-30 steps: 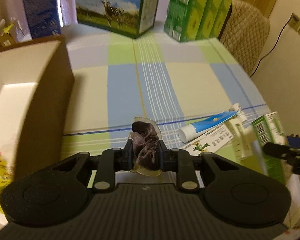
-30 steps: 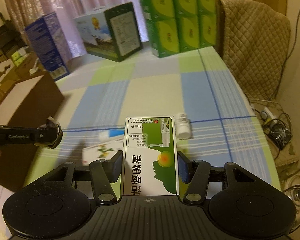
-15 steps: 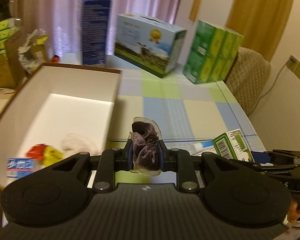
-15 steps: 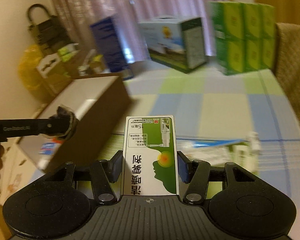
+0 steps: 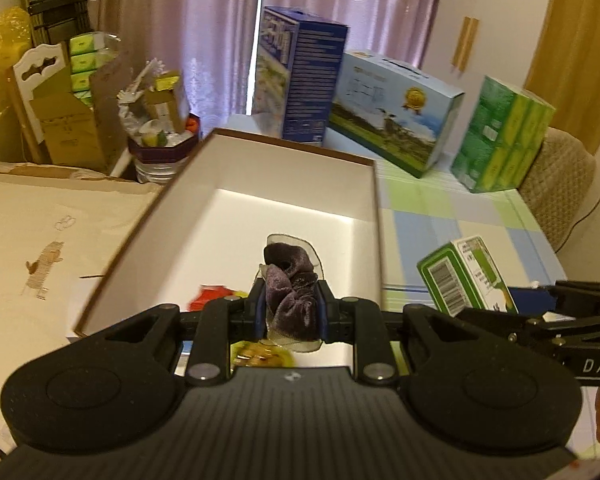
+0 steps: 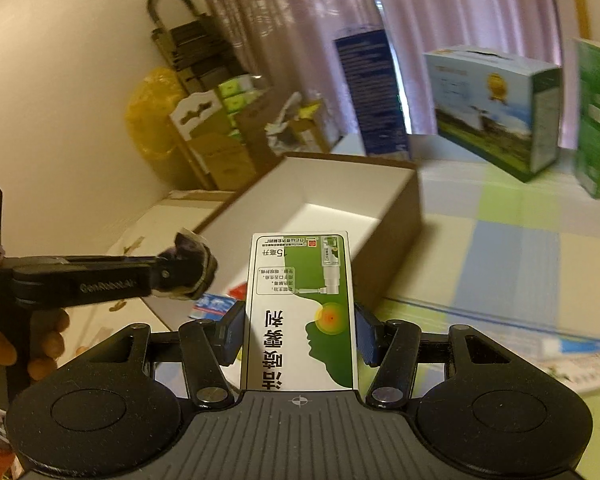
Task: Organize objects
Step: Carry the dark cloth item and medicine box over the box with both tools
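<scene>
the left gripper [image 5: 291, 309] is clamped on a dark purple scrunchie [image 5: 290, 295] in clear wrap, held above the near end of the open white-lined box [image 5: 374, 216]. to its right, the right gripper [image 6: 300, 330] pinches a green and white medicine carton [image 6: 300, 312] near the box's right wall, over the checked tablecloth [image 6: 508, 248].

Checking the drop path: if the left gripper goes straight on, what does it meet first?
Probably the open box's white floor; the left gripper, shut on the scrunchie, points into it. Depth is unclear.
</scene>
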Demonstrator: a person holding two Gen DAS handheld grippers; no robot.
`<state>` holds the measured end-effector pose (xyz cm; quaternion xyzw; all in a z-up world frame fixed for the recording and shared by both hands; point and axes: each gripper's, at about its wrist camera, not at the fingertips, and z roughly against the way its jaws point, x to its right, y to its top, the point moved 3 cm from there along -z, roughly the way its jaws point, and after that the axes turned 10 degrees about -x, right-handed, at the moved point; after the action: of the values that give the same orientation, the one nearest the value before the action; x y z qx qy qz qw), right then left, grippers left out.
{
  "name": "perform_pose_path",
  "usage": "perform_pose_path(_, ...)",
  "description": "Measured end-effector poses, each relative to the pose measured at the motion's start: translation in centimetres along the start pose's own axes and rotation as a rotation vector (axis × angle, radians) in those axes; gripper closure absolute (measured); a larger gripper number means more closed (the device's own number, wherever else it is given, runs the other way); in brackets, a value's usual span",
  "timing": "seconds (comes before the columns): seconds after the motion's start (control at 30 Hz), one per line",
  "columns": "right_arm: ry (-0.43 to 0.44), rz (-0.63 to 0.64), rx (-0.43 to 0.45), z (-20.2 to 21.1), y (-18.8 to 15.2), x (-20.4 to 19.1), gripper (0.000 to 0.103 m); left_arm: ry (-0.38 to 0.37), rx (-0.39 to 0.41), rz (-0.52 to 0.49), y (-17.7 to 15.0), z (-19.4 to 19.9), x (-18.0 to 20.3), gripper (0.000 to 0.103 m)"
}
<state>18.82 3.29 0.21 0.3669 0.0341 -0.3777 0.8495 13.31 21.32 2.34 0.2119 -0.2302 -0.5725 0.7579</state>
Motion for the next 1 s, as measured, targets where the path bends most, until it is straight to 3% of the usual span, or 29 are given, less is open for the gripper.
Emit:
perform_pose_path(0.4, -0.047, 0.054, -0.042, -7.2, 3.5, -3.3, 0.051, 0.041, -0.033, -0.071, 2.9, -3.8, -4.6, 0.082)
perform_pose_path(1.0, -0.179, 0.05, -0.093, -14.9, 8.2, 0.1, 0.051, 0.046, -0.151, -0.146, 7.0, -13.6, -6.2, 0.082)
